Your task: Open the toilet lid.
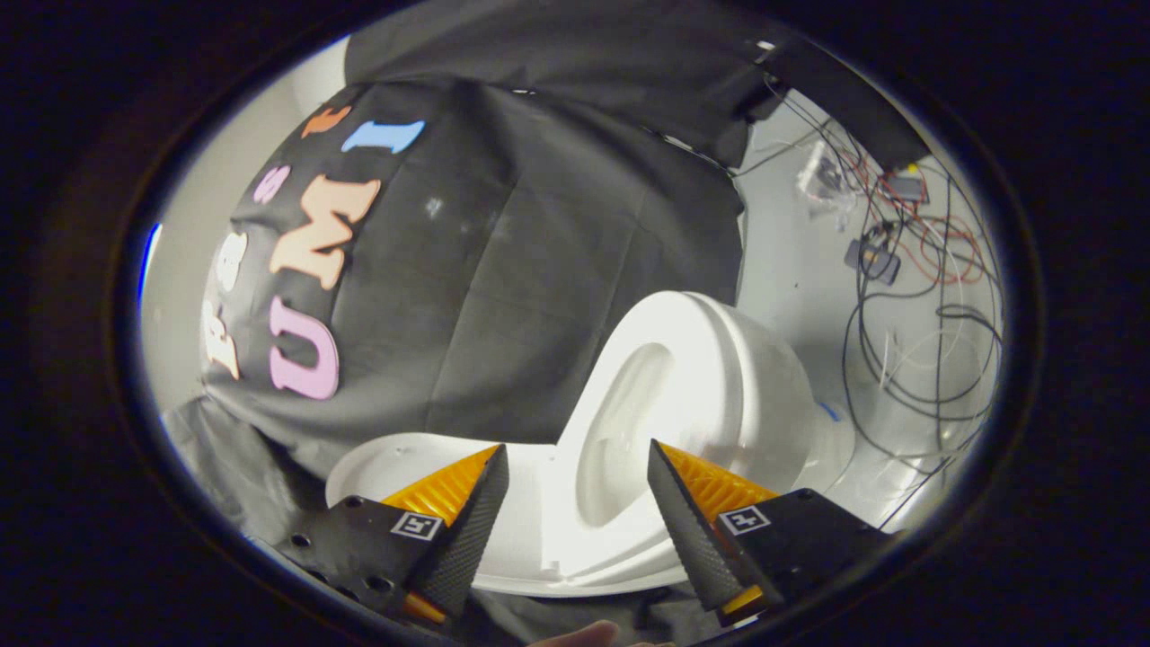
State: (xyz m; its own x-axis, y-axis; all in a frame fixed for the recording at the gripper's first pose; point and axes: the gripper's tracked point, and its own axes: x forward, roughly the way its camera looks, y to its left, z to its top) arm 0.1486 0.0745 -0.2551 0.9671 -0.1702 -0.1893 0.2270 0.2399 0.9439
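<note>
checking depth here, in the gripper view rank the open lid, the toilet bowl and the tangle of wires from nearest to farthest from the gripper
The gripper is open, holding nothing.
1. Lid: swung open, lying just behind the fingertips, on the black cloth side.
2. Toilet bowl: just ahead, beyond the fingers.
3. Tangle of wires: farthest, on the floor past the bowl.

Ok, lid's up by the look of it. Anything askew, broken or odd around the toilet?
Nothing looks broken or spilled. The toilet shows its bowl, with the lid swung open against the black cloth. The gripper is open, holding nothing. The one untidy spot is loose cables sprawled on the white surface beyond the toilet.
</note>
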